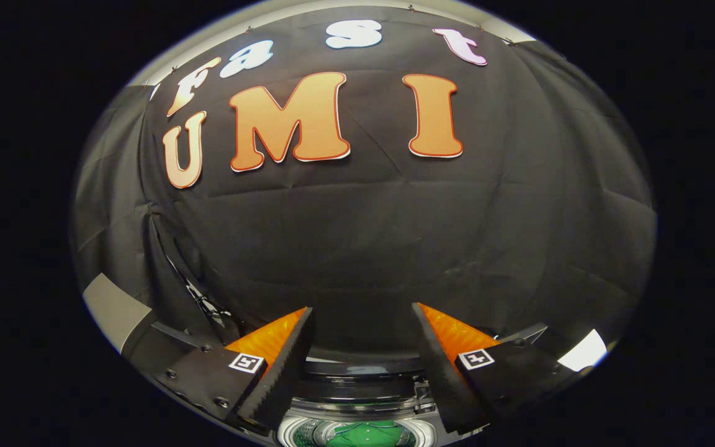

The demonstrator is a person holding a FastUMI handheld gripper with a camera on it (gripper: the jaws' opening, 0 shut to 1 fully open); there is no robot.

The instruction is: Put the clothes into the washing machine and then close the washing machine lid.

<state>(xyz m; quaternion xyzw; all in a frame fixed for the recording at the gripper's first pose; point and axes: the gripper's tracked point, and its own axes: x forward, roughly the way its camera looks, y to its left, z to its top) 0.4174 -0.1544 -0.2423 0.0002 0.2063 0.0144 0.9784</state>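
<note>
My gripper (362,313) is open, its two fingers spread wide with nothing between them, raised and pointing at the black cloth wall. Below and between the fingers I look down into the washing machine's round drum (295,436). A green garment (364,433) lies inside the drum. Just beyond the drum, between the finger bases, the machine's lid (360,388) stands raised, a dark and clear panel seen edge-on. The gripper is above the opening and touches neither the garment nor the lid.
The black cloth wall (364,248) hangs close behind the machine. A grey panel edge (109,307) shows to the left of the fingers and a bright white patch (584,351) to the right.
</note>
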